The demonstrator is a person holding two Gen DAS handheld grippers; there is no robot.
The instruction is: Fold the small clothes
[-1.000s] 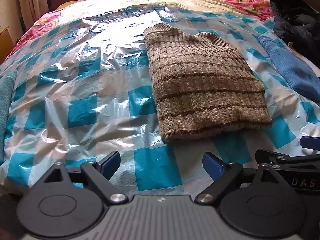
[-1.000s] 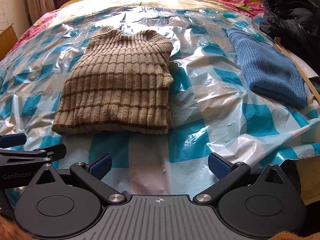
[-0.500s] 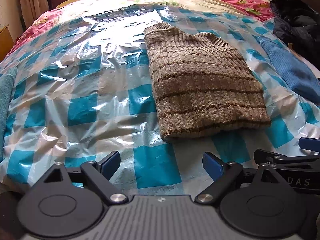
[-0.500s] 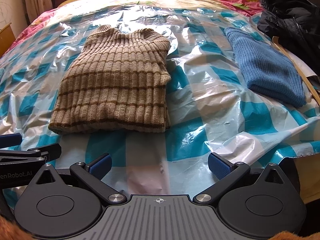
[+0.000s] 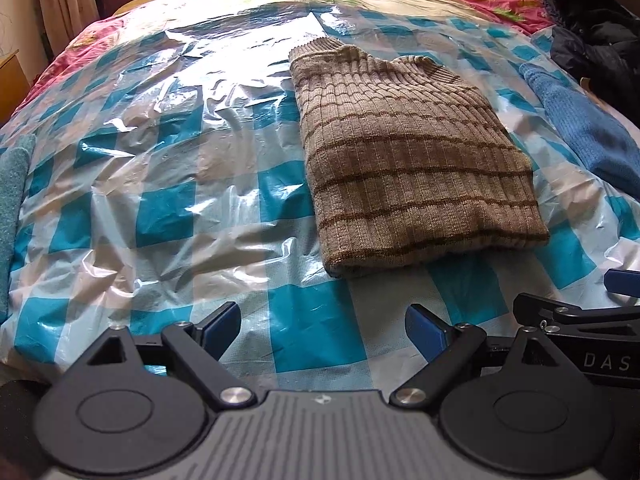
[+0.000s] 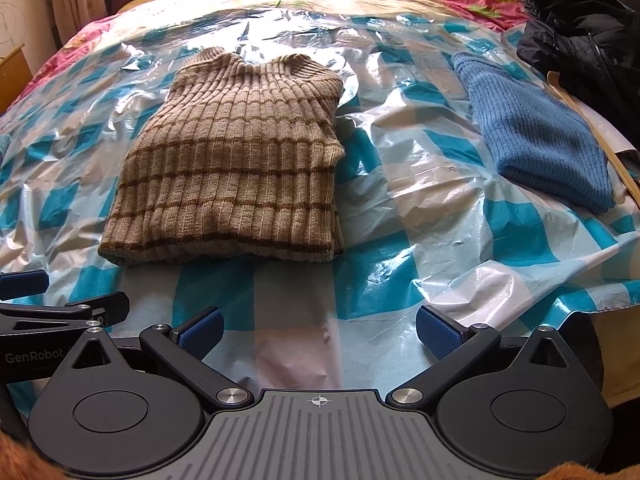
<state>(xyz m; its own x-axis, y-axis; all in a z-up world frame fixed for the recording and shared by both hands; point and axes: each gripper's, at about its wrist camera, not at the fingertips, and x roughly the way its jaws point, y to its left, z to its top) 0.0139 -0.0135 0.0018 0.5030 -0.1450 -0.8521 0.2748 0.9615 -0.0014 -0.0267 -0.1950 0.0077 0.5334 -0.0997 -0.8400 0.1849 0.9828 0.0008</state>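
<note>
Both wrist views face low across the bed, sharing the striped sweater (image 5: 412, 160), side by side.

Free room and obstacles. Bare blue-and-white checked plastic sheet (image 5: 168, 208) fills the left and lower centre of the left wrist frame, open to passage. The folded beige ribbed sweater with brown stripes (image 6: 236, 168) occupies the centre left of the right wrist frame; a clear strip of sheet separates it from the folded blue knit garment (image 6: 532, 132) at right. A black jacket (image 6: 584, 40) (heaped, upper right) closes that corner. A teal cloth (image 5: 12, 200) borders the left edge.
</note>
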